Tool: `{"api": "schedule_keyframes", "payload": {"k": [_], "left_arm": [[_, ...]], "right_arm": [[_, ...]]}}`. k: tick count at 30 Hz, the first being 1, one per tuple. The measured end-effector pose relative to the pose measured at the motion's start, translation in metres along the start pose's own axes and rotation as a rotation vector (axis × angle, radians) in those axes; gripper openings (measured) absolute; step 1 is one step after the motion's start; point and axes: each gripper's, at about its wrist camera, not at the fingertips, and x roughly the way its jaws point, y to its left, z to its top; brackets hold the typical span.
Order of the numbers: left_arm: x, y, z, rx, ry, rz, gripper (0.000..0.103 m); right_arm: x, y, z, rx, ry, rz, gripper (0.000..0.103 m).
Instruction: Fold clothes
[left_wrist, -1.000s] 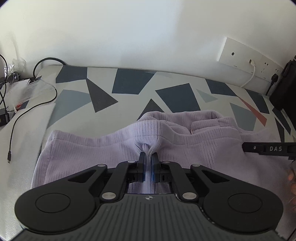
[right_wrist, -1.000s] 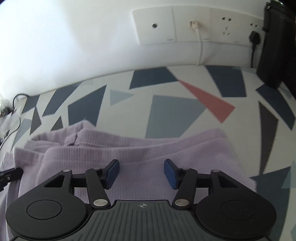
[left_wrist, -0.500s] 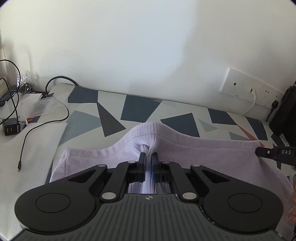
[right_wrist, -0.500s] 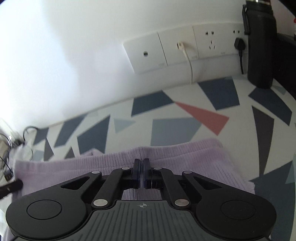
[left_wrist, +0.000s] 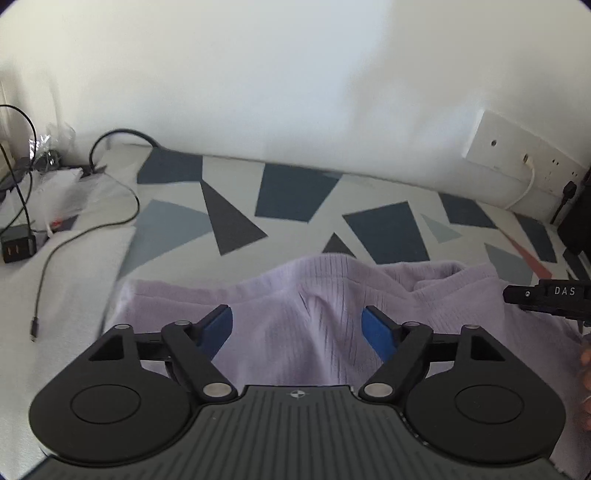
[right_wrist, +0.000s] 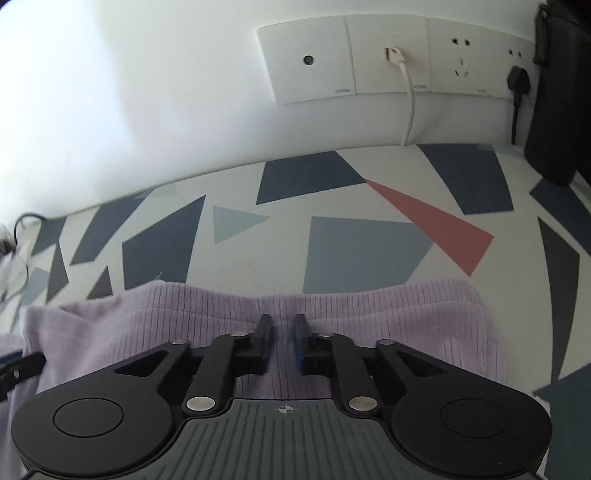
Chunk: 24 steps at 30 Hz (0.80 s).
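Observation:
A lilac ribbed knit garment (left_wrist: 332, 280) lies on the patterned table cover (left_wrist: 295, 192), folded into a low, rumpled band. My left gripper (left_wrist: 296, 311) hovers over its middle, open wide, blue pads clear of the cloth. A raised crease stands between the fingers. The right gripper's tip (left_wrist: 543, 295) shows at the right edge of this view. In the right wrist view my right gripper (right_wrist: 281, 322) sits on the garment (right_wrist: 388, 314) near its far folded edge. Its fingers are a narrow gap apart, with fabric visible between them. The left gripper's tip (right_wrist: 22, 365) pokes in from the left.
A white wall runs behind the table, with a socket panel (right_wrist: 369, 59) and a white plugged cable (right_wrist: 410, 107). A tall black object (right_wrist: 557, 92) stands at the far right. Black cables (left_wrist: 74, 236) and a charger (left_wrist: 16, 251) lie on the left. A hand (left_wrist: 585, 369) shows at the right edge.
My left gripper has opened wide and let go of the pinched fold, which now rests on the table. The right gripper, shut half a second ago, has parted slightly. Both have moved lower.

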Motion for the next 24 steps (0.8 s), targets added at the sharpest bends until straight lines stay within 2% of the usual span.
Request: {"api": "schedule_keyframes", "payload": {"k": [1, 2, 4, 6, 8, 10, 12, 13, 14, 15, 18, 20, 22, 24], "left_arm": [[-0.014, 0.007, 0.001, -0.001, -0.018, -0.003, 0.078], [-0.027, 0.016, 0.001, -0.010, -0.024, 0.008, 0.078], [-0.049, 0.041, -0.013, -0.056, -0.011, 0.042, 0.078], [-0.058, 0.063, -0.031, -0.111, 0.042, 0.083, 0.076], [-0.062, 0.085, -0.048, -0.161, 0.107, 0.129, 0.075], [-0.059, 0.095, -0.066, -0.167, 0.163, 0.154, 0.072], [-0.056, 0.096, -0.078, -0.162, 0.193, 0.141, 0.066], [-0.057, 0.094, -0.079, -0.147, 0.177, 0.152, 0.055], [-0.058, 0.093, -0.080, -0.132, 0.161, 0.164, 0.022], [-0.059, 0.091, -0.080, -0.116, 0.145, 0.175, 0.009], [-0.061, 0.087, -0.082, -0.072, 0.098, 0.210, 0.008], [-0.064, 0.098, -0.079, -0.074, 0.059, 0.261, 0.008], [-0.056, 0.117, -0.081, -0.169, 0.098, 0.230, 0.008], [-0.047, 0.113, -0.084, -0.140, 0.115, 0.234, 0.010]], "right_arm": [[-0.009, -0.004, 0.000, 0.024, -0.014, 0.011, 0.043], [-0.018, -0.007, 0.000, 0.047, -0.030, 0.021, 0.047], [-0.036, -0.015, -0.003, 0.088, -0.047, 0.039, 0.047], [-0.054, -0.025, -0.008, 0.132, -0.042, 0.039, 0.047], [-0.071, -0.037, -0.016, 0.189, -0.032, 0.018, 0.049], [-0.078, -0.042, -0.028, 0.200, -0.025, -0.024, 0.055], [-0.085, -0.046, -0.039, 0.208, -0.018, -0.067, 0.056], [-0.089, -0.048, -0.045, 0.212, -0.014, -0.089, 0.056], [-0.092, -0.051, -0.051, 0.216, -0.011, -0.111, 0.056], [-0.093, -0.049, -0.052, 0.217, -0.012, -0.111, 0.056], [-0.092, -0.042, -0.052, 0.218, -0.017, -0.101, 0.058], [-0.091, -0.038, -0.052, 0.218, -0.021, -0.095, 0.062], [-0.090, -0.033, -0.052, 0.219, -0.024, -0.088, 0.064], [-0.086, -0.029, -0.054, 0.214, -0.025, -0.097, 0.065]]}}
